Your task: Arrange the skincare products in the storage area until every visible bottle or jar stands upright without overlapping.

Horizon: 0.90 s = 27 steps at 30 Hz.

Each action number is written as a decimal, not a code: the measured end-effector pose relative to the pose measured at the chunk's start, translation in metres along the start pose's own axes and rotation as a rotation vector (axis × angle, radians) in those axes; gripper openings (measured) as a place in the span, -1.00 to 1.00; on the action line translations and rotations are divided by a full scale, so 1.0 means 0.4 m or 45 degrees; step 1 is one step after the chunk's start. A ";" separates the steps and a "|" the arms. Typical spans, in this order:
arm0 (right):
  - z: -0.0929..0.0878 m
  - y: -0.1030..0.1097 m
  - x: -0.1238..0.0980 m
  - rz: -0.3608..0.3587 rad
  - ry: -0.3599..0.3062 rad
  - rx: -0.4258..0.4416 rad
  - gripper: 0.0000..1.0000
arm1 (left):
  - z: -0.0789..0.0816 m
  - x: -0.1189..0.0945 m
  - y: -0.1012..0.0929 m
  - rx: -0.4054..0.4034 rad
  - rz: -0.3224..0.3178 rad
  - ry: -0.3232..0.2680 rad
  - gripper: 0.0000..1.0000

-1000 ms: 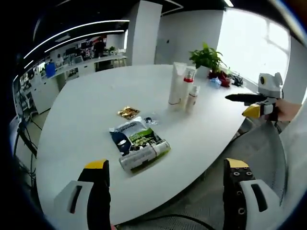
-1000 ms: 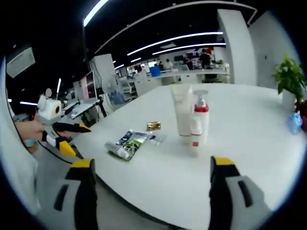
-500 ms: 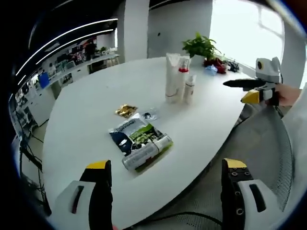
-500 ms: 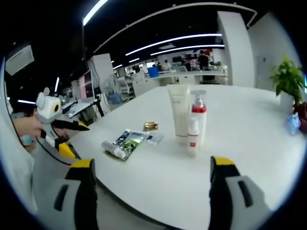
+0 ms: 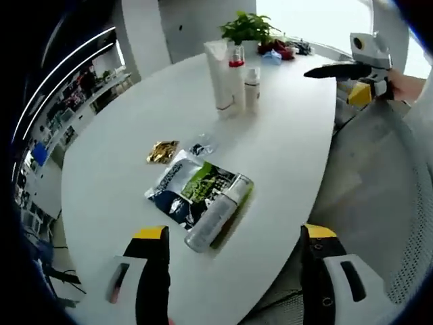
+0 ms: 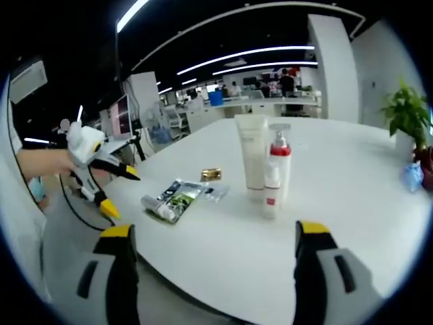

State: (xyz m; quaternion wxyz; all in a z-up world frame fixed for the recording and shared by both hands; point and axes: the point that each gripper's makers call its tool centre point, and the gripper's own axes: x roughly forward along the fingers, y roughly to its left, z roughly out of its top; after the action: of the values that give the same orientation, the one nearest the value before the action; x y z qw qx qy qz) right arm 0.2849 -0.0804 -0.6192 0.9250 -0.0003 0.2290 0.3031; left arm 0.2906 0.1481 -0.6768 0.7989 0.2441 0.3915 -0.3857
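On the white table (image 5: pixel 284 156) a silver bottle (image 5: pixel 218 213) lies on its side on a green and dark blue sachet (image 5: pixel 188 192). A white tube (image 5: pixel 219 76), a red-collared pump bottle (image 5: pixel 237 78) and a small white bottle (image 5: pixel 252 90) stand upright together at the far end. My left gripper (image 5: pixel 233 276) hovers open above the near table edge, just short of the lying bottle. My right gripper (image 6: pixel 211 274) is open at the table's edge, facing the same upright tube (image 6: pixel 253 161), pump bottle (image 6: pixel 279 162) and small bottle (image 6: pixel 270 196). The lying bottle (image 6: pixel 157 206) is to its left.
A gold foil packet (image 5: pixel 162 151) and a small clear sachet (image 5: pixel 201 145) lie beyond the green sachet. A potted plant (image 5: pixel 245 27) stands at the far end. The other gripper (image 5: pixel 348 68) hangs off the table's right side. A mesh chair (image 5: pixel 385 189) is below it.
The left gripper view has moved forward and tipped down over the lying bottle. In the right gripper view the left gripper has shifted right, toward the table. Nothing on the table has moved.
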 end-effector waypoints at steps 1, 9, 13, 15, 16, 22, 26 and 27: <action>0.000 -0.001 0.002 0.002 0.002 -0.002 0.95 | -0.003 0.008 0.006 0.028 -0.002 0.018 0.47; -0.009 -0.001 0.007 0.000 0.017 0.002 0.95 | -0.006 0.075 0.048 0.160 -0.059 0.092 0.19; -0.011 0.000 0.008 -0.001 0.023 0.004 0.95 | -0.007 0.094 0.054 0.223 -0.093 0.128 0.09; -0.013 -0.001 0.010 -0.003 0.026 0.005 0.95 | -0.005 0.100 0.052 0.249 -0.110 0.138 0.03; -0.014 -0.001 0.011 -0.005 0.027 0.007 0.95 | -0.005 0.103 0.052 0.263 -0.117 0.143 0.01; -0.016 -0.004 0.015 -0.014 0.030 0.016 0.94 | -0.019 0.133 0.057 0.385 -0.186 0.201 -0.25; -0.015 -0.006 0.016 -0.020 0.030 0.020 0.93 | -0.025 0.146 0.054 0.434 -0.222 0.230 -0.44; -0.015 -0.006 0.016 -0.020 0.031 0.022 0.93 | -0.027 0.148 0.054 0.441 -0.227 0.236 -0.45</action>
State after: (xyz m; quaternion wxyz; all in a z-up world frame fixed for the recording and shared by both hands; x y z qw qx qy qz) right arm 0.2882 -0.0794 -0.6277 0.9245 0.0022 0.2427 0.2939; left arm 0.3267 0.1430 -0.7294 0.6683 0.3766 0.4113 -0.4923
